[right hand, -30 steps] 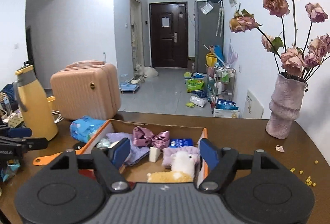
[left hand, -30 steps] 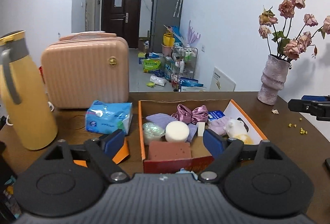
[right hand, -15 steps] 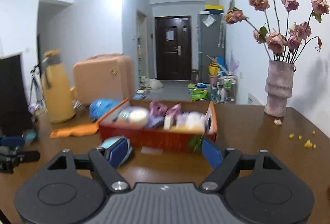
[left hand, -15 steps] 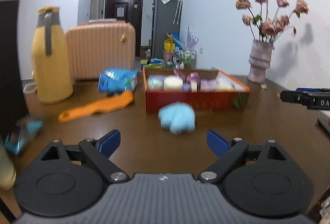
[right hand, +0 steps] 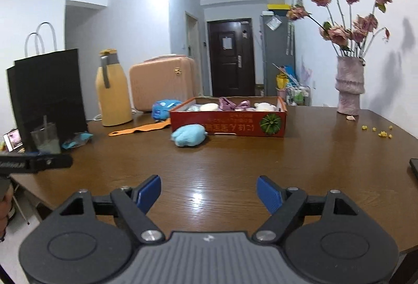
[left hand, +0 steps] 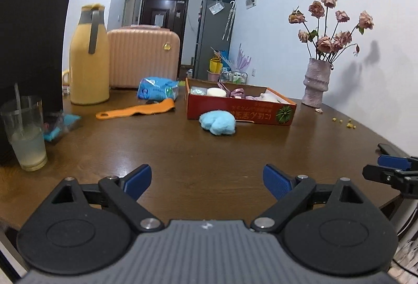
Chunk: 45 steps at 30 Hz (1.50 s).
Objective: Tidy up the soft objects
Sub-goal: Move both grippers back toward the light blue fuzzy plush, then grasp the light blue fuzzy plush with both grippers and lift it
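Both grippers now sit farther back from the red box than before. The left gripper and right gripper are spread wide, empty. The blue plush lies touching the box's near wall.

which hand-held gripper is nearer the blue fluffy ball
Roughly equal, hard to call. The left hand-held gripper and right hand-held gripper both hang open, well back from the blue fluffy ball by the box.

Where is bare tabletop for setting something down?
Bare: the wide strip between both open grippers and the blue plush, and right of the box toward the vase. Crowded: left of the box, around jug, cup and orange tool.
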Tool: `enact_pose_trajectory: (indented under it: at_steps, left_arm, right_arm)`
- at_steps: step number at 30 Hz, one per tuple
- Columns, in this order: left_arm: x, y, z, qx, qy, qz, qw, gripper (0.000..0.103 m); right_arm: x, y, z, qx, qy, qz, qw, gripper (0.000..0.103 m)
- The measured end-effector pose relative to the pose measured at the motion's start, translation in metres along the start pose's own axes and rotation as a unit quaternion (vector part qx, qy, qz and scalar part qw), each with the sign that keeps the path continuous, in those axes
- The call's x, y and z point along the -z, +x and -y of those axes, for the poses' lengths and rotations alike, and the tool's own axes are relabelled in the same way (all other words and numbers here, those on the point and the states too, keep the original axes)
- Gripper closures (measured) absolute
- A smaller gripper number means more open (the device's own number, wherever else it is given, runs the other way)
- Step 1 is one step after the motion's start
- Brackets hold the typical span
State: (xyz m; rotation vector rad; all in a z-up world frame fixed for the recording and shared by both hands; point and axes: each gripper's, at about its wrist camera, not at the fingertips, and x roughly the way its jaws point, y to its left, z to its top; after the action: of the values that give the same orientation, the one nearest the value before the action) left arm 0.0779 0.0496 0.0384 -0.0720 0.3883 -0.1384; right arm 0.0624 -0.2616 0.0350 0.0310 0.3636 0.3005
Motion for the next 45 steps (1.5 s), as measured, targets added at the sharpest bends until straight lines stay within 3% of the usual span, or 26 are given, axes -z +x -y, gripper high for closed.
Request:
enact_pose_trajectory:
  at_steps: [9,19,22,26,31,34,36,39,45]
  left_arm:
    - [-0.011,0.031,-0.007,-0.011,0.005,-0.002,0.9999,0.009]
    - [-0.047,0.15,-0.021,0.004,-0.003,-0.06,0.9982,0.014]
    - [-0.063,0.189,-0.026,0.029,-0.019,-0.074,0.9967,0.021]
    - [-0.079,0.245,-0.025,0.032,-0.002,-0.085,0.9959,0.034]
    - [-0.093,0.308,-0.038,0.07,-0.05,-0.114,0.9897,0.039]
    - [-0.093,0.336,-0.046,0.098,-0.088,-0.133,0.9824,0.052]
    - [-0.087,0.35,-0.051,0.122,-0.111,-0.152,0.9745,0.064]
    - [-0.078,0.354,-0.058,0.149,-0.135,-0.155,0.9672,0.072]
    - [-0.078,0.355,-0.062,0.158,-0.15,-0.156,0.9636,0.075]
  right_arm:
    - [-0.002,0.036,-0.002,0.022,0.009,0.0,1.0,0.023]
    - [-0.038,0.14,0.004,0.004,0.028,-0.034,0.999,0.027]
    - [-0.054,0.176,0.004,-0.012,0.027,-0.044,0.999,0.029]
    - [-0.069,0.235,0.008,-0.046,0.038,-0.055,0.997,0.033]
    - [-0.083,0.31,0.017,-0.057,0.064,-0.091,0.992,0.044]
    - [-0.086,0.343,0.024,-0.064,0.09,-0.109,0.988,0.053]
    - [-0.084,0.361,0.028,-0.079,0.116,-0.117,0.983,0.057]
    - [-0.08,0.371,0.029,-0.097,0.134,-0.117,0.979,0.062]
    - [-0.076,0.376,0.033,-0.119,0.157,-0.117,0.973,0.067]
